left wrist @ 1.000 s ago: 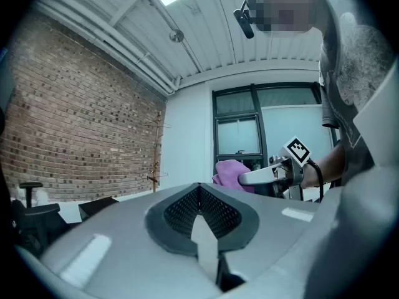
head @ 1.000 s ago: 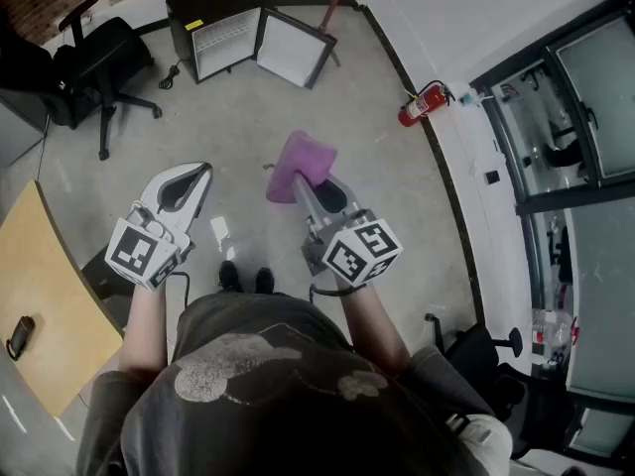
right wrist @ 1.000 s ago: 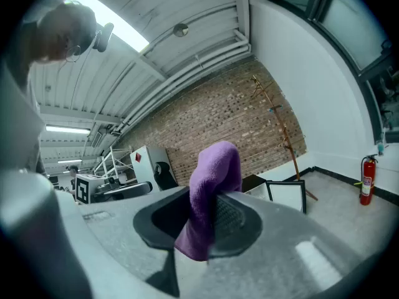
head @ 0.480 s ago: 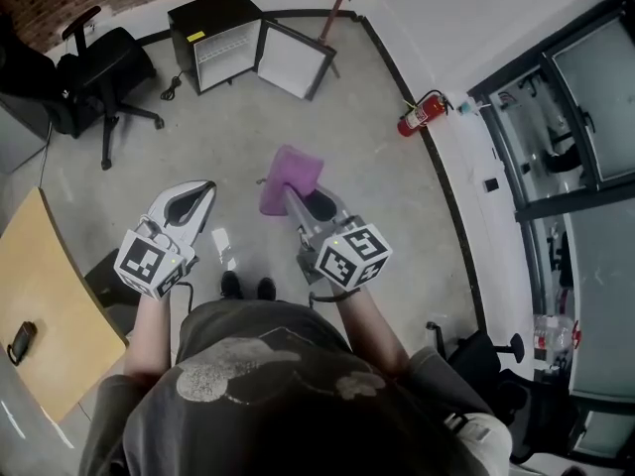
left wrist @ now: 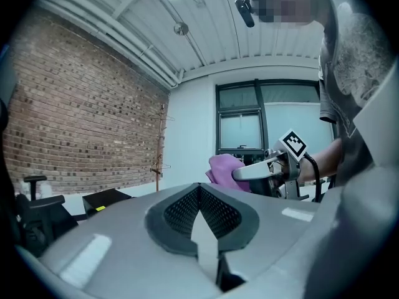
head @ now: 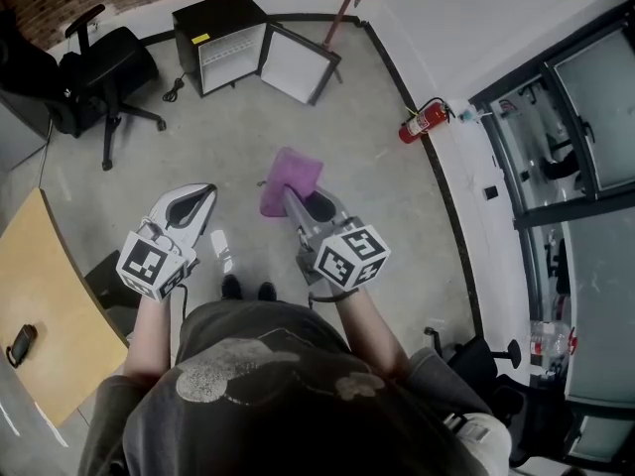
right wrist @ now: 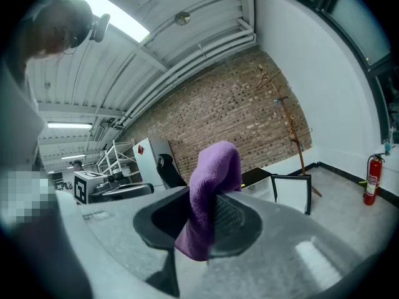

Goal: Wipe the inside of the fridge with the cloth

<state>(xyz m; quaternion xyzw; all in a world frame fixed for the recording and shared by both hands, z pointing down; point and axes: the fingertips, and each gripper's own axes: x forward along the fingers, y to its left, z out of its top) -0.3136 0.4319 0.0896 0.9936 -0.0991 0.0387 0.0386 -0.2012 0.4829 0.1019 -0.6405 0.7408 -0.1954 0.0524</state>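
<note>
The black mini fridge [head: 220,38] stands far ahead against the wall, its door [head: 298,62] swung open to the right and its white inside showing. My right gripper [head: 286,198] is shut on a purple cloth [head: 289,180], which drapes over the jaw tips [right wrist: 209,195] as a folded purple cloth [right wrist: 211,179]. My left gripper [head: 201,198] is held level beside it at the left, shut with nothing in it [left wrist: 200,189]. Both grippers hang over bare concrete floor, well short of the fridge [right wrist: 260,178].
A black office chair [head: 99,67] stands left of the fridge. A wooden table [head: 40,305] lies at my left. A red fire extinguisher [head: 422,117] sits by the right wall, and a coat stand [head: 342,3] stands behind the fridge door. Glass doors line the right side.
The right gripper with the cloth has drawn back slightly toward my body. The left gripper has barely moved. The fridge sits a little lower in the head view.
</note>
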